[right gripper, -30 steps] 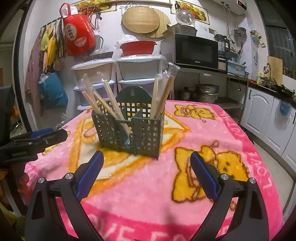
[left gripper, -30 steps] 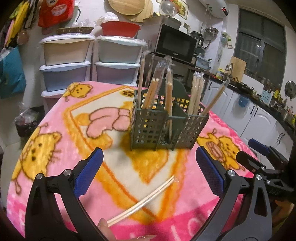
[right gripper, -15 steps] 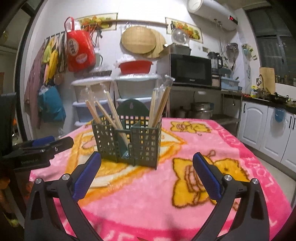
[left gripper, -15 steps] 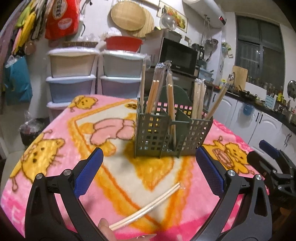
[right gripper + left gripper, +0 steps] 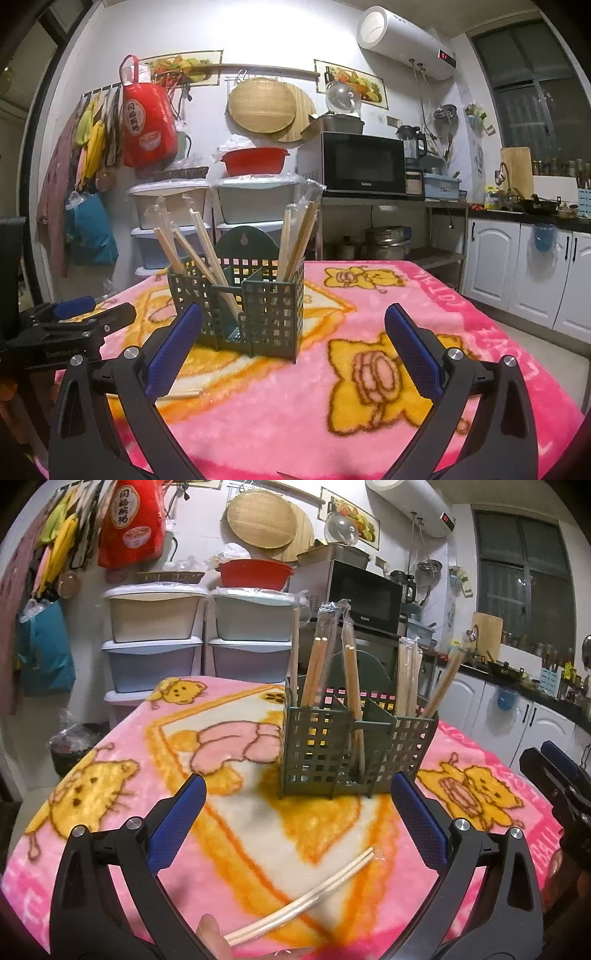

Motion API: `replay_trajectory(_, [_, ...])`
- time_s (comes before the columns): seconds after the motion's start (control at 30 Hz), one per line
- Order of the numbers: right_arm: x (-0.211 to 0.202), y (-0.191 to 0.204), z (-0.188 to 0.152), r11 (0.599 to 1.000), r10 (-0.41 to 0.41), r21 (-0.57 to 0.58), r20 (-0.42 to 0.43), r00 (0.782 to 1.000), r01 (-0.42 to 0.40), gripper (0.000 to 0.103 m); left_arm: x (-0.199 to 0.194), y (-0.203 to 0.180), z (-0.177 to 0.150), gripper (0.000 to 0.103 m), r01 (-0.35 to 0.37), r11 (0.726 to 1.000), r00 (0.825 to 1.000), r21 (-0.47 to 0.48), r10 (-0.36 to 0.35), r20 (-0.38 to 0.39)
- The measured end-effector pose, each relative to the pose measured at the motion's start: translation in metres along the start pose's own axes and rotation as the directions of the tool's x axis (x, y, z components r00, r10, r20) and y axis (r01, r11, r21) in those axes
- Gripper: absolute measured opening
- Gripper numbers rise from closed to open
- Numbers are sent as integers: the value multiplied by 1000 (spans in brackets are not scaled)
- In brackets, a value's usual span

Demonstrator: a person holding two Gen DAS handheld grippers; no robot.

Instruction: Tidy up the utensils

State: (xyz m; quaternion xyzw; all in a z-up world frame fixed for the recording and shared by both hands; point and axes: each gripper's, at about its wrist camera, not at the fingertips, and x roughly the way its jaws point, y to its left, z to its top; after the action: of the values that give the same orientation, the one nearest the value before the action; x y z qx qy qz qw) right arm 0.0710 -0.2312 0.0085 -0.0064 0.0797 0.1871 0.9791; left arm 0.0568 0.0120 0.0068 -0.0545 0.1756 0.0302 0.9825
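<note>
Loosely wrapped chopsticks (image 5: 303, 897) on blanket (image 5: 110, 812), between spread left hand-held gripper (image 5: 295, 812) fingers

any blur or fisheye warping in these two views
Left wrist view: the loose chopsticks near the bottom edge look soft, and the water heater bows with the lens. Right wrist view: the caddy is sharp, and dark vignette fills the corners.

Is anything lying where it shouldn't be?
Yes. One wrapped pair of chopsticks lies flat on the pink blanket, while the others stand upright in the green holder. Both tools are open, holding nothing.
</note>
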Motion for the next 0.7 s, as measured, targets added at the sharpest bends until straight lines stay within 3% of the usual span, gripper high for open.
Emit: replay_trajectory(0.7, [-1,3,-1,1000,8,-13,2,1000,-8,96,0,2,-1,92,8,1000,1000,-2,-8,1])
